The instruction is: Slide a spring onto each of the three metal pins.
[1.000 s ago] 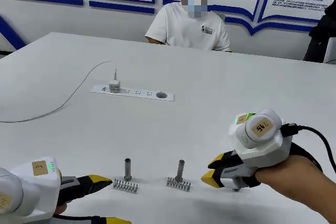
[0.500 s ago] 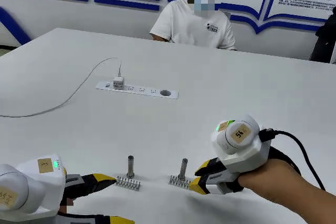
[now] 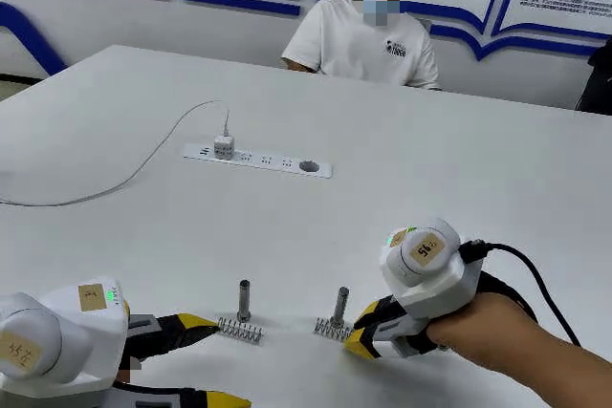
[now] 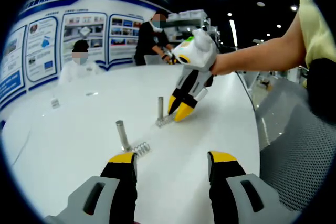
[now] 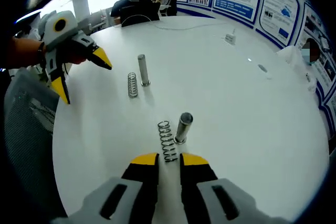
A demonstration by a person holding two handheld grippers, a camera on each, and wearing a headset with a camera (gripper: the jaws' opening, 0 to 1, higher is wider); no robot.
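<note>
Two upright metal pins stand on the white table, the left pin [image 3: 244, 298] and the right pin [image 3: 340, 306]. A spring [image 3: 239, 330] lies flat in front of the left pin, and a second spring [image 3: 331, 330] lies by the right pin. My right gripper [image 3: 358, 334] is low on the table at that second spring [image 5: 167, 140]. Its jaws [image 5: 169, 159] are open by a narrow gap, with the spring's near end between the tips. My left gripper [image 4: 173, 158] is wide open and holds nothing, a short way before the left pin [image 4: 122, 135] and its spring [image 4: 140, 148].
A white power strip [image 3: 258, 159] with a plugged charger and a trailing cable [image 3: 115, 188] lies mid-table. A person in a white shirt [image 3: 363, 40] sits at the far side. The table's near edge runs close behind both grippers.
My right gripper has moved left and down to the right-hand spring, and its jaws have narrowed around the spring's end. The left gripper has hardly moved. The head camera has shifted.
</note>
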